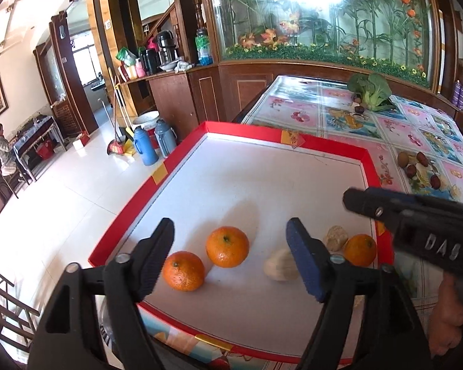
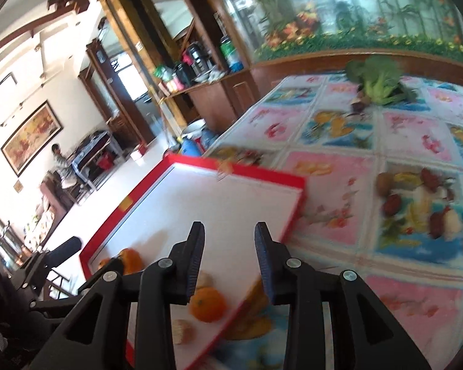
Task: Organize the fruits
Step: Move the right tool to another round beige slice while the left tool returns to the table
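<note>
The left wrist view looks down into a red-rimmed tray [image 1: 333, 146] with a white floor, and it shows three oranges: one [image 1: 183, 270] just beside the left gripper's [image 1: 230, 231] black finger, a second [image 1: 227, 246] touching it between the fingers, and a third [image 1: 359, 249] at the tray's right wall. Two pale, ridged fruits lie there too, one [image 1: 279, 265] partly behind the blue finger pad [image 1: 305, 262], the other [image 1: 335, 237] touching the third orange. The right wrist view is blurred and catches only part of this: one orange [image 2: 207, 304] low between the right gripper's [image 2: 230, 243] fingers, another [image 2: 132, 260] half hidden behind its linkage, and two pale fruits [image 2: 182, 330] [image 2: 205, 279].

The right view alone shows the cloth [image 2: 333, 185] right of the tray clearly, with a loose cluster of small fruits [image 2: 416, 197]: brown, dark red and pale pieces, too blurred to count. The left view sees that cluster [image 1: 416, 166] small, near the edge. A leafy green [image 1: 370, 91] lies at the table's far end in both views.

The right gripper's body [image 1: 416, 215] intrudes on the left view, covering the tray's right corner. The left gripper's arm [image 2: 61, 251] shows at the right view's left edge.

Both grippers have their fingers apart, holding nothing, the left pair wider than the right.
</note>
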